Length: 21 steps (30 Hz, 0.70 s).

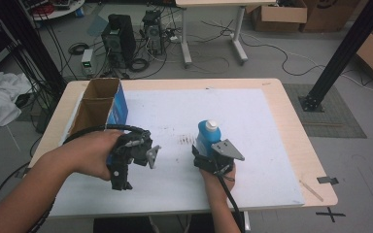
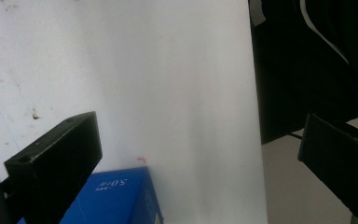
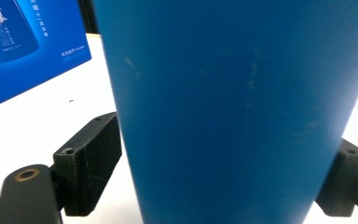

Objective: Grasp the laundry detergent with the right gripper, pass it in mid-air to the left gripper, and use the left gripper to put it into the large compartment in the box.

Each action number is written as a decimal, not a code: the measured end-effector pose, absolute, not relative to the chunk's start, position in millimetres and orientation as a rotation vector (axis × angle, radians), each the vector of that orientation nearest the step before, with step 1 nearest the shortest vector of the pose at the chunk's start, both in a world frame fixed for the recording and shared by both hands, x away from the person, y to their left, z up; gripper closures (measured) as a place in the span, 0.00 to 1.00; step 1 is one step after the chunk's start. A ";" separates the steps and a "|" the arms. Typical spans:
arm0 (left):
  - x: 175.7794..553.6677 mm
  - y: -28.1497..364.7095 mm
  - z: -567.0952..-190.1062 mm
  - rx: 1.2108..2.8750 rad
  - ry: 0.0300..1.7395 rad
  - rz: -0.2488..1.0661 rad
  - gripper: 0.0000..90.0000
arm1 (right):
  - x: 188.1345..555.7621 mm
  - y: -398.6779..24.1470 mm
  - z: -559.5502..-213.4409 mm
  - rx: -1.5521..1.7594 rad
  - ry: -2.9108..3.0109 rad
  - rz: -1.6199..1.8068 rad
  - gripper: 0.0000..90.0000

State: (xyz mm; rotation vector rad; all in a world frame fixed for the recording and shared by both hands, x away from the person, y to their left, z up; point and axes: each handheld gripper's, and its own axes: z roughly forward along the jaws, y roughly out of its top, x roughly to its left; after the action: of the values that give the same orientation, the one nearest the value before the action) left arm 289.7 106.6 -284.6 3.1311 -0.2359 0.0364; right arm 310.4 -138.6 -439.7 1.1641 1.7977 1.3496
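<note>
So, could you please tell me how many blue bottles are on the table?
1. The blue bottle stands upright on the white mat, right of centre, between the right tool's jaws. More could be hidden inside the open box at the left.

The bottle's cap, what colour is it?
White, on a blue bottle; the cap shows best in the high view.

The blue bottle [image 3: 242, 107] looks like smooth plastic with faint scuffs. The open box [image 1: 99, 104] is brown cardboard inside, glossy blue print outside. The white table sheet [image 1: 252, 126] is matt and stained.
</note>
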 end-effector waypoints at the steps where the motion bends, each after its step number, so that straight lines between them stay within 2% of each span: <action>1: 289.7 106.6 -284.6 3.129 -0.235 0.039 0.00 | 310.4 -138.6 -439.7 1.164 1.798 1.350 0.18; 10: 290.3 108.9 -285.1 3.129 -0.225 0.035 0.00 | 309.8 -142.0 -440.0 1.173 1.786 1.339 0.27; 21: 290.6 108.0 -285.7 3.132 -0.223 0.037 0.00 | 310.1 -141.2 -440.9 1.174 1.782 1.327 0.33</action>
State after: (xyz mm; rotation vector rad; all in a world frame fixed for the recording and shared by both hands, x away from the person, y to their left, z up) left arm 290.6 108.0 -285.7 3.1319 -0.2233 0.0371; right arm 310.1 -141.2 -440.9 1.1742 1.7825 1.3265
